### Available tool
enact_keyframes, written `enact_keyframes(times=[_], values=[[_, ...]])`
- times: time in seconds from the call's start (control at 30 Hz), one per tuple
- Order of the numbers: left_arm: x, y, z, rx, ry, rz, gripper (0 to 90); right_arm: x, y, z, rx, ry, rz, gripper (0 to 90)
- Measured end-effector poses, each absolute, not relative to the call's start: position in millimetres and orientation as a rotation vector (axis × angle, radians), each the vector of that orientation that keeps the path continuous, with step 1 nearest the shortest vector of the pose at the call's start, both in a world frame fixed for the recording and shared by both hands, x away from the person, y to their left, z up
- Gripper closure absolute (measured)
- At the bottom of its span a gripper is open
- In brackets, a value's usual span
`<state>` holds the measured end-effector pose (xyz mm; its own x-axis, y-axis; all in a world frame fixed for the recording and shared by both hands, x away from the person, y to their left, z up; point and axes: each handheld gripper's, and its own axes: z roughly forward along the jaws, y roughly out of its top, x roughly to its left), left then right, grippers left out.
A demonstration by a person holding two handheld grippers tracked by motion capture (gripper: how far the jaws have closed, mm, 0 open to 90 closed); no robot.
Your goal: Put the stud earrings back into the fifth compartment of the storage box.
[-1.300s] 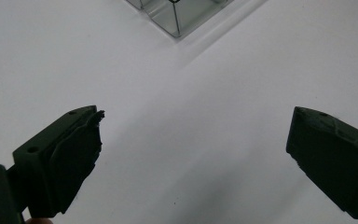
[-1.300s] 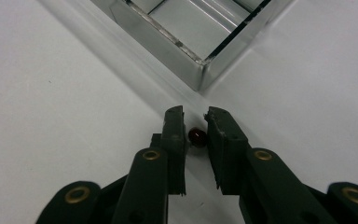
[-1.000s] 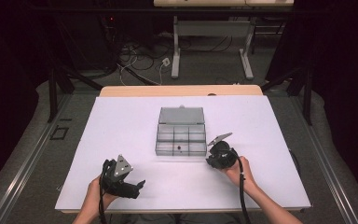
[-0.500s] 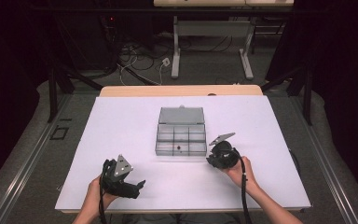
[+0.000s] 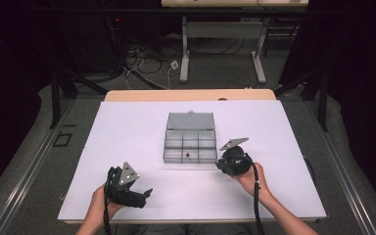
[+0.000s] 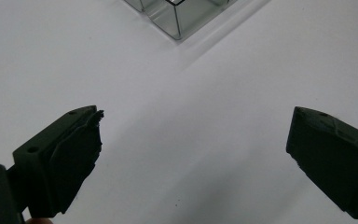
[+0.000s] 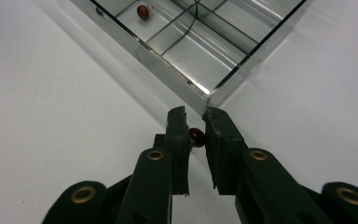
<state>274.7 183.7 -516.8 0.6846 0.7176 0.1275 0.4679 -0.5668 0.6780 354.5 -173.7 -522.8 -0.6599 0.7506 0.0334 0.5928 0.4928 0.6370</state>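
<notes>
A clear plastic compartment box (image 5: pixel 190 147) with its lid open stands mid-table; its corner (image 7: pixel 205 95) lies just ahead of my right gripper (image 7: pixel 196 126). That gripper (image 5: pixel 226 165) is shut on a small dark red bead (image 7: pixel 196 135), held low over the white sheet by the box's front right corner. A second red bead (image 7: pixel 142 11) lies inside a front compartment (image 5: pixel 189 156). My left gripper (image 6: pixel 193 140) stands open over bare white sheet near the front left (image 5: pixel 142 193), with the box corner (image 6: pixel 177 25) farther ahead.
The white sheet (image 5: pixel 127 132) covers the table up to a wooden strip (image 5: pixel 186 95) at the far edge. Beyond it are desk legs (image 5: pixel 183 58) and cables (image 5: pixel 142 63) on the floor. Dark surroundings flank both sides.
The right hand and its gripper have shifted slightly beside the box's front right corner. The left gripper has stayed put.
</notes>
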Motion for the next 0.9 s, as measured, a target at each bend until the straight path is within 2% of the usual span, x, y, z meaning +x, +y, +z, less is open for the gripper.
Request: enact_keyframes(times=[0.9], values=[[276, 182, -517, 2.292, 0.902, 0.502, 3.7, 360, -154, -490, 1.076, 2.427, 1.045, 80.0]])
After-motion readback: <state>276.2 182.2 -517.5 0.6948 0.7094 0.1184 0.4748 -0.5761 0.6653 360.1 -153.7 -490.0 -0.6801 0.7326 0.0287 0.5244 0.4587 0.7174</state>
